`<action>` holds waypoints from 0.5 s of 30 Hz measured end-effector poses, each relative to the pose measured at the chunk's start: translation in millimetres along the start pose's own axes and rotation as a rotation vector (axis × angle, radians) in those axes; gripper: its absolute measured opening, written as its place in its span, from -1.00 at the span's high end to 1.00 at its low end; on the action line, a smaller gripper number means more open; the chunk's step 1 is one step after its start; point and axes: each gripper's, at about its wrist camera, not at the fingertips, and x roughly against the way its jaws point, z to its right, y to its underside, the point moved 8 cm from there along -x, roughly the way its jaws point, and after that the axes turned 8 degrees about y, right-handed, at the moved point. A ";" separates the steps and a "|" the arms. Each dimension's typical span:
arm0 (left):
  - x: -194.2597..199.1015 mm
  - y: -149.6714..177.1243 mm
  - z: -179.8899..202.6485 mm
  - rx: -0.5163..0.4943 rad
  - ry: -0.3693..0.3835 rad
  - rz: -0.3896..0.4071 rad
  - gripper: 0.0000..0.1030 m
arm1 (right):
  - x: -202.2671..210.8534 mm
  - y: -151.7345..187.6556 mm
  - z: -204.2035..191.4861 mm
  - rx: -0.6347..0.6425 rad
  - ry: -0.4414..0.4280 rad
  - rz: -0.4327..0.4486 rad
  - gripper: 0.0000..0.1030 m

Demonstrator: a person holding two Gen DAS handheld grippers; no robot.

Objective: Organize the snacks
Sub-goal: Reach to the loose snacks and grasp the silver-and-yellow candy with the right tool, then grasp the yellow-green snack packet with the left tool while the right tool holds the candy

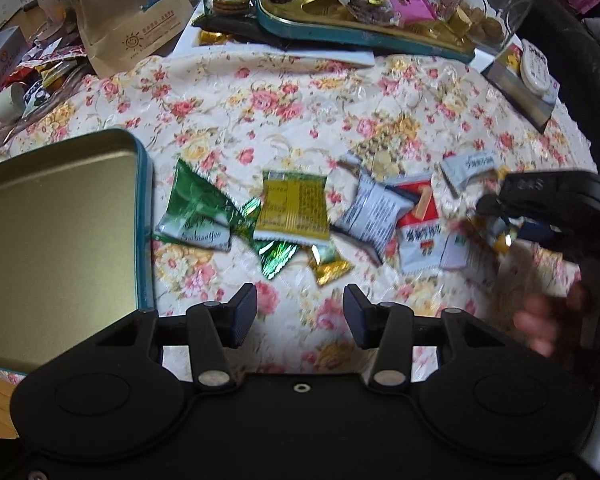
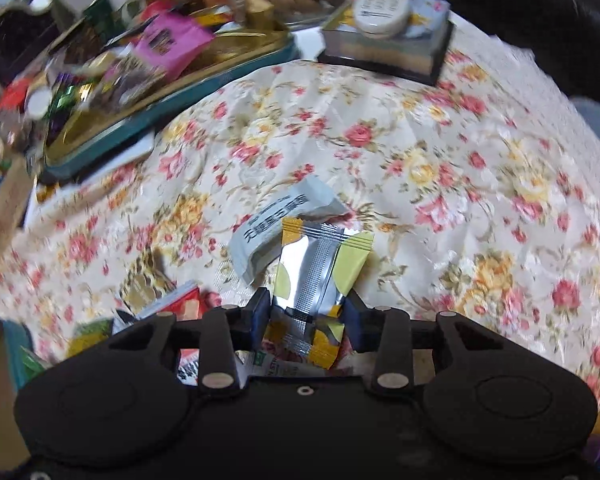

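Observation:
Several snack packets lie in a row on the floral cloth: a green packet (image 1: 196,208), a yellow-green packet (image 1: 292,210), a grey packet (image 1: 374,210), a red-and-white packet (image 1: 418,236). An empty teal tin (image 1: 56,240) sits at the left. My left gripper (image 1: 300,316) is open and empty, just short of the packets. My right gripper (image 2: 306,314) is shut on a silver-and-yellow packet (image 2: 320,268) and holds it above the cloth; it shows blurred in the left wrist view (image 1: 496,228). A grey-white packet (image 2: 284,220) lies just beyond it.
A teal tray (image 1: 364,36) full of sweets stands at the back, with a paper bag (image 1: 132,20) and a glass jar (image 1: 496,4) beside it. A dark box with a white tub (image 2: 384,46) sits back right. A black chair edge (image 1: 596,72) borders the right.

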 end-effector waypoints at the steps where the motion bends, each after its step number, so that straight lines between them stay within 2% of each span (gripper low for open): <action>1: 0.7 -5.4 1.5 0.010 0.009 0.002 -0.04 | 2.3 -2.2 5.2 -0.035 -0.013 -0.010 0.20; 9: -3.7 -58.6 5.1 0.073 0.079 -0.042 -0.04 | 26.8 -15.5 29.9 -0.159 -0.042 -0.019 0.20; 15: -21.9 -73.6 -0.9 0.044 0.045 -0.119 -0.04 | 55.0 -20.5 24.2 -0.146 -0.094 0.017 0.20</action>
